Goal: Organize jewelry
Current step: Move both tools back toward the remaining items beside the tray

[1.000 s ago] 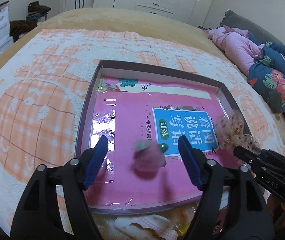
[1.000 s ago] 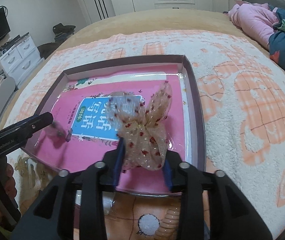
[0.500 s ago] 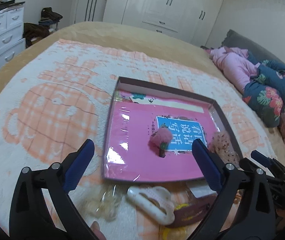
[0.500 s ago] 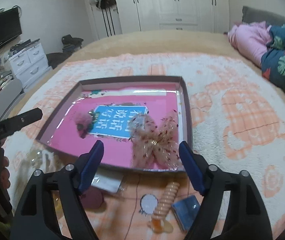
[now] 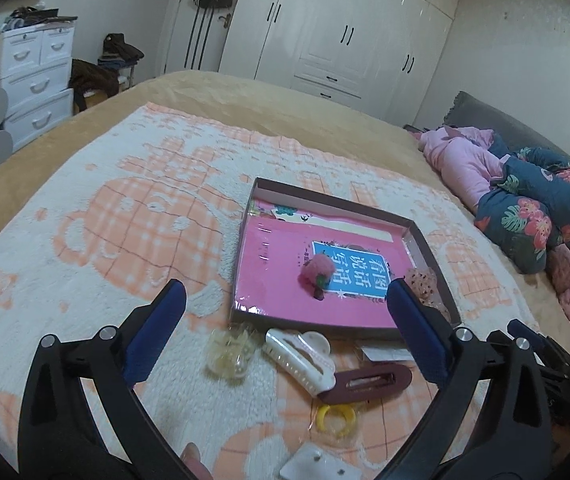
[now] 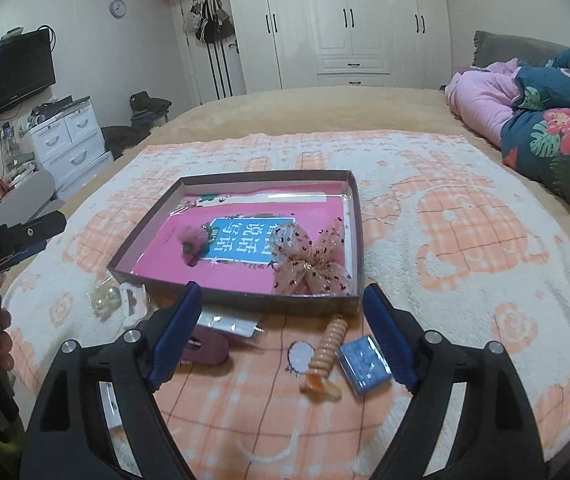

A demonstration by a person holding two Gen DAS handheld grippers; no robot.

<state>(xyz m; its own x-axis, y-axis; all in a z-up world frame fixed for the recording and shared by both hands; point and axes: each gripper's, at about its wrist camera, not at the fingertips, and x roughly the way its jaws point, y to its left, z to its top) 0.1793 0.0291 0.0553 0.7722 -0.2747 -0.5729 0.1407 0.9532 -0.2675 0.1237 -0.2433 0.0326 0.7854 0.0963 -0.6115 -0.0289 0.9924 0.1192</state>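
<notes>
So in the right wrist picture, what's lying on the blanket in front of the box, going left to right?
Clear beaded clip → dark maroon clip → orange spiral hair tie → small blue packet.

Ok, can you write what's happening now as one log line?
left tongs: open, empty | right tongs: opening, empty | pink pompom, sheer bow: in tray | white claw clip: on blanket

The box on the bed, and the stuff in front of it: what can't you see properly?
- Dark red clip: right view, a blue finger covers half.
- White thing: left view, cut by the bottom edge.
- Bow: left view, mostly behind a finger.
- Book in the box: print too small to read.
</notes>
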